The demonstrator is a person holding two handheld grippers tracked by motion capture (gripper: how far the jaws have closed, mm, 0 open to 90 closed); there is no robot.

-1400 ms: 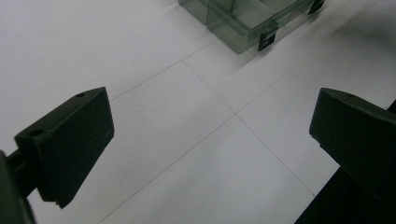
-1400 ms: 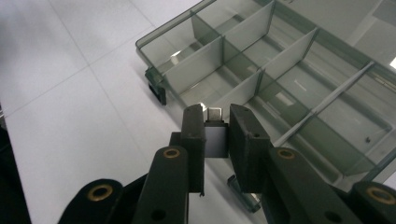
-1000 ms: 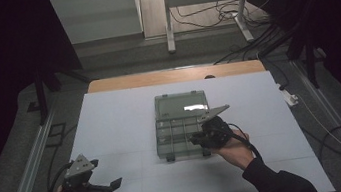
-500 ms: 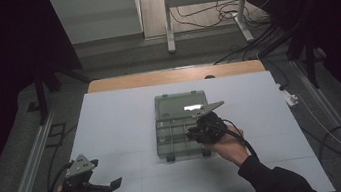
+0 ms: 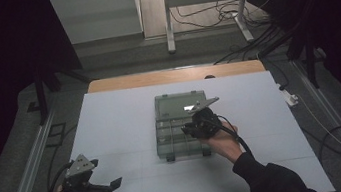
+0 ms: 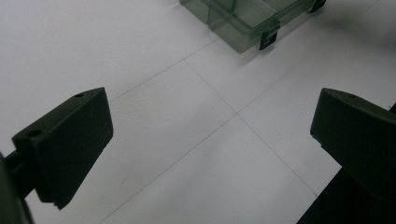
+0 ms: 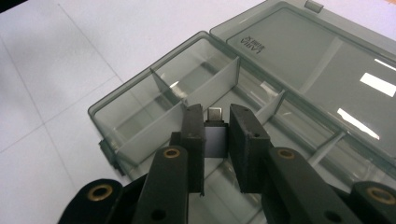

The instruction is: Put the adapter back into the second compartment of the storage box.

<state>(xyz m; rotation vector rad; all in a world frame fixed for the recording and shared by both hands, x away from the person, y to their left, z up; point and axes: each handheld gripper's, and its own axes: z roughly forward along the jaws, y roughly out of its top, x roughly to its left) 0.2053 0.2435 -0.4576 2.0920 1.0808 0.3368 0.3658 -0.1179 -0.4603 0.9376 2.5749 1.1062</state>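
Note:
A clear grey compartment box [image 5: 171, 145] lies open at mid-table, its lid [image 5: 180, 105] flat on the far side. My right gripper [image 5: 192, 129] hovers over the box's right half, shut on a small dark adapter [image 7: 215, 137] with a metal plug pointing away from me. In the right gripper view the adapter hangs above the divided compartments [image 7: 140, 109], which look empty from here. My left gripper [image 5: 115, 183] rests near the table's front left corner, jaws wide open with nothing between them [image 6: 215, 116]. The near corner of the box [image 6: 243, 23] appears ahead of it.
A white sheet with faint grid lines [image 5: 112, 129] covers the table; a wooden strip [image 5: 176, 76] runs along the far edge. A small white object [image 5: 290, 98] sits at the right edge. Cables and a metal stand [image 5: 207, 15] lie on the floor beyond.
My right gripper has shifted a little left and away over the box, still holding the adapter. The left gripper has stayed where it was.

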